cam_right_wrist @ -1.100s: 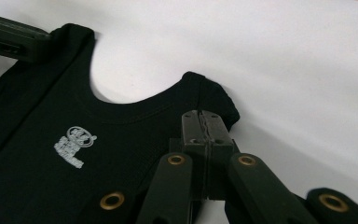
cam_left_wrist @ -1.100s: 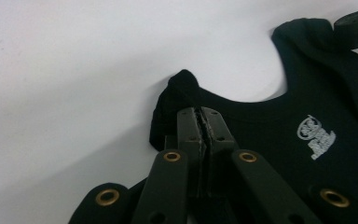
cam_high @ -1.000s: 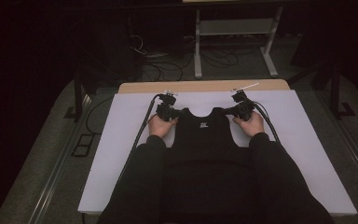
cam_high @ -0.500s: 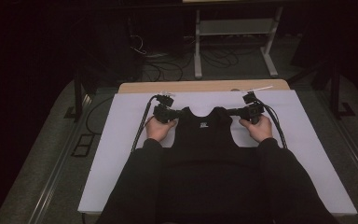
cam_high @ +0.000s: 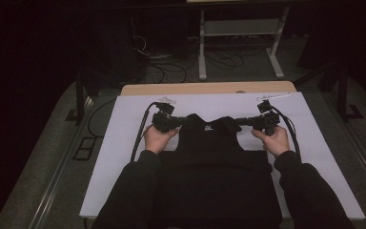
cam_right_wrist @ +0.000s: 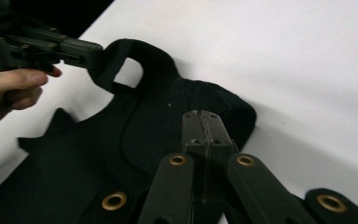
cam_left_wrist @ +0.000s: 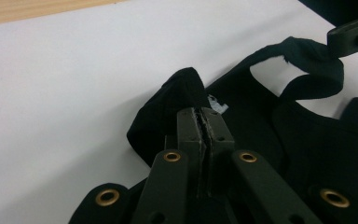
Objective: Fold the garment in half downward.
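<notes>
Black fabric, one sleeveless top point(cam_high: 213, 143), lies flat at the middle of the white table point(cam_high: 124, 143) in the high view. We see our two hands level at mid-frame, palms inward. Our left gripper point(cam_high: 171, 123) is clenched on one shoulder strap, left of centre; our right gripper point(cam_high: 252, 122) is clenched on the other, right of centre, both straps drawn outward.
</notes>
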A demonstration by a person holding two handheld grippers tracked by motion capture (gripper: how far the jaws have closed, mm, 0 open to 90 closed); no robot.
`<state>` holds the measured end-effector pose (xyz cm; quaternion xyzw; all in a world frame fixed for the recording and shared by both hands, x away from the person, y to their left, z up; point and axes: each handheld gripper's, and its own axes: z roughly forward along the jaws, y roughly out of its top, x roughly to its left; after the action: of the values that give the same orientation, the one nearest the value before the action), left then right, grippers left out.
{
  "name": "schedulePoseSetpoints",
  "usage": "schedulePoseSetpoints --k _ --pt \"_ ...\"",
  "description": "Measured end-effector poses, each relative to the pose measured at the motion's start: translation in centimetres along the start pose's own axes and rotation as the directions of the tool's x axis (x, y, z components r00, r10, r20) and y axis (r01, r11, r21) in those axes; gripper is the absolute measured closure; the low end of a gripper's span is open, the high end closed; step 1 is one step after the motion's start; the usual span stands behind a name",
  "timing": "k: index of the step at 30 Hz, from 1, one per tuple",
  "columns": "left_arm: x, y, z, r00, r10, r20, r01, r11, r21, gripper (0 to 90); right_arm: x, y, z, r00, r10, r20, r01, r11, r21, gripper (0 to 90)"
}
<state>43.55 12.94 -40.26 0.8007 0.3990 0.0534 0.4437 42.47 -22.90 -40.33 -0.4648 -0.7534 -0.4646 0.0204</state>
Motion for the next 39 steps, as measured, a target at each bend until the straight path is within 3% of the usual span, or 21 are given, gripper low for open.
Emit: schedulePoseSetpoints --k 10,27,39 --pt "-0.8 -0.4 -2.0 0.9999 0.014 0.003 -0.014 0.9999 -0.005 86.5 2.1 -0.6 -1.1 0.9991 -0.030 -0.029 0.031 0.999 0.016 89.1" --pt "-2.1 -1.8 -3.7 0.9994 0.012 0.031 -0.012 0.9999 -0.005 86.5 2.6 -2.1 -3.2 0.9985 -0.006 -0.055 0.007 1.000 0.009 89.1" --pt "-3.1 -3.1 -4.7 0.9976 0.035 0.060 -0.035 0.9994 0.004 86.6 3.4 -3.6 -3.5 0.9959 0.009 -0.091 -0.007 1.000 0.020 89.1"
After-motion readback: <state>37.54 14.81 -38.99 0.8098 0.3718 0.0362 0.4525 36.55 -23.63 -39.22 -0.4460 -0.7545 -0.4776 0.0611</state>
